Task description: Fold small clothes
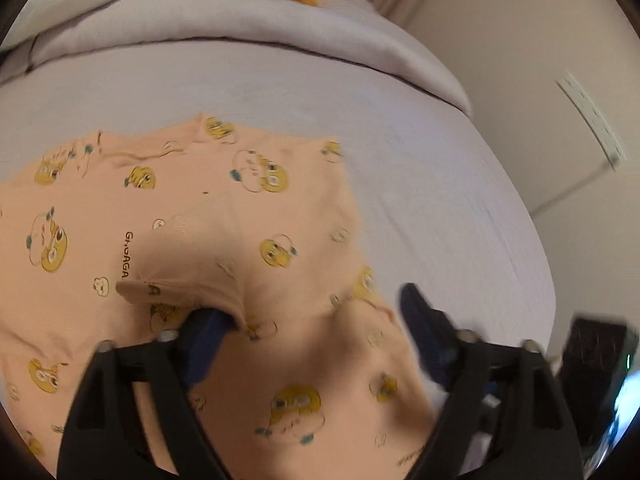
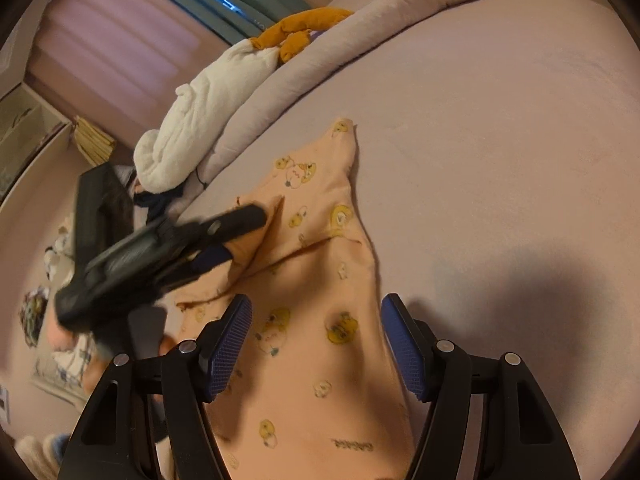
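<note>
Meanwhile, the peach garment (image 1: 240, 216) lay on the bed (image 1: 420, 160); left tool (image 1: 316, 320) released, one finger under a fold, right tool (image 2: 316, 344) spread, risking undoing it on withdrawal.

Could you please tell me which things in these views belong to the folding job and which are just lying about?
Part of the job:
- peach printed garment
- left gripper, open
- right gripper, open over the garment

Just lying about:
- white and orange plush toy
- folded duvet
- bed sheet
</note>
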The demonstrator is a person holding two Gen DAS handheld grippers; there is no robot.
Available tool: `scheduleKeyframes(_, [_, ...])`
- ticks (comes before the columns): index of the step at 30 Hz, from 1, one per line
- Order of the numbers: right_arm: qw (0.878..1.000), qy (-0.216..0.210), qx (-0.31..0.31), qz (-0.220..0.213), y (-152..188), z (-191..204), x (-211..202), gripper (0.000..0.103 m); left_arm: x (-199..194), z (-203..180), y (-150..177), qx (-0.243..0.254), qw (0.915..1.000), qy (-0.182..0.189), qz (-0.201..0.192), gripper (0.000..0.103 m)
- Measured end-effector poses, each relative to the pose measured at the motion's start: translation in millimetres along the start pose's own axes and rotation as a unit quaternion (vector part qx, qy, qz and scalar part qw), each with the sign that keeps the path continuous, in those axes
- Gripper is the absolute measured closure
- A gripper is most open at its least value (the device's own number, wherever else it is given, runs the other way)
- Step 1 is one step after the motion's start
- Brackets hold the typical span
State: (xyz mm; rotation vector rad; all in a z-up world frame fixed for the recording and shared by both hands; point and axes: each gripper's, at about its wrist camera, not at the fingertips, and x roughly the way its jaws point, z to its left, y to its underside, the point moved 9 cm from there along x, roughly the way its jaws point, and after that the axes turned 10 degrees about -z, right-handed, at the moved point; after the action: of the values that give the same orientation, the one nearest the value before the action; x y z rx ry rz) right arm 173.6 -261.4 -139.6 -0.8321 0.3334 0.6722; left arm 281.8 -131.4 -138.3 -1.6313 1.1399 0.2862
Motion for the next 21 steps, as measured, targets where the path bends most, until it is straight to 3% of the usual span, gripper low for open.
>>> scheduleKeyframes(2, [1.0,0.005,0.013,-0.018,-9,-2,0,0.036,-6,-6,5,0.031,0.9995,0.007,0.004,0.013])
scheduleKeyframes(7, [0.999,0.019,0.018,-0.036,-15,-11,-11,0.036,-18,-36,5,0.02,0.9951,0.097,0.001,0.013])
scheduleKeyframes(9, [0.999,0.018,0.014,-0.033,-15,-11,-12,0.036,-28,-35,3,0.02,0.9958,0.088,-0.013,0.013])
scheduleKeyframes(11, [1.0,0.015,0.0,-0.026,-14,-6,-8,0.036,-36,-27,8,-0.003,0.9944,0.105,-0.009,0.013])
scheduleKeyframes(15, [0.997,-0.008,-0.08,-0.007,-8,26,7,0.036,-62,7,18,-0.031,0.9963,0.077,-0.023,0.013])
scheduleKeyframes(21, [0.963,-0.033,-0.268,0.022,9,98,62,0.036,-103,84,46,-0.084,0.9951,-0.008,-0.052,0.013])
